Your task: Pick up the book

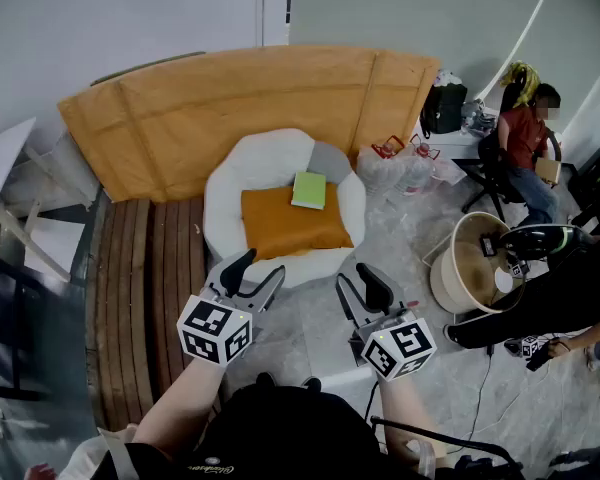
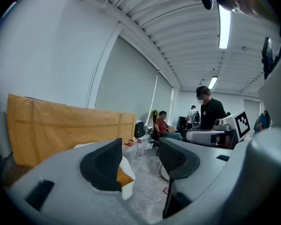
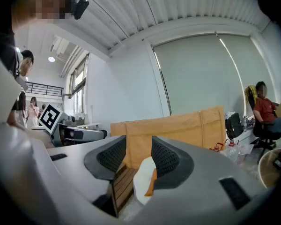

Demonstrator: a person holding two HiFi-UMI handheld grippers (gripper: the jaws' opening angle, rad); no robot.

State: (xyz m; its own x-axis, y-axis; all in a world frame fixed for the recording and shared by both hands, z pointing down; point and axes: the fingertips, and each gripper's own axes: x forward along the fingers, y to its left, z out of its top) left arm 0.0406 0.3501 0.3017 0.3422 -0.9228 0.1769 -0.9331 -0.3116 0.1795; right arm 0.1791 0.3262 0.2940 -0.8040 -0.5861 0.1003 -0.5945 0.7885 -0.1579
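Note:
A light green book (image 1: 309, 190) lies flat on an orange cushion (image 1: 285, 226) inside a round white seat (image 1: 270, 163). Both grippers hover short of the seat's near rim, pointing roughly level toward it. My left gripper (image 1: 257, 271) (image 2: 139, 156) is open, its jaws apart with nothing between them. My right gripper (image 1: 360, 282) (image 3: 138, 153) is also open, showing a narrower empty gap. Neither gripper touches the book. The book shows in neither gripper view; only the seat's edge (image 2: 127, 171) (image 3: 141, 182) appears past the jaws.
A tall orange-brown padded panel (image 1: 250, 98) curves behind the seat. Wooden slats (image 1: 145, 268) lie at the left. Water bottles (image 1: 405, 168) and a round tub (image 1: 468, 263) stand at the right. A person sits on a chair (image 1: 525, 143), and another's legs (image 1: 550, 308) reach in.

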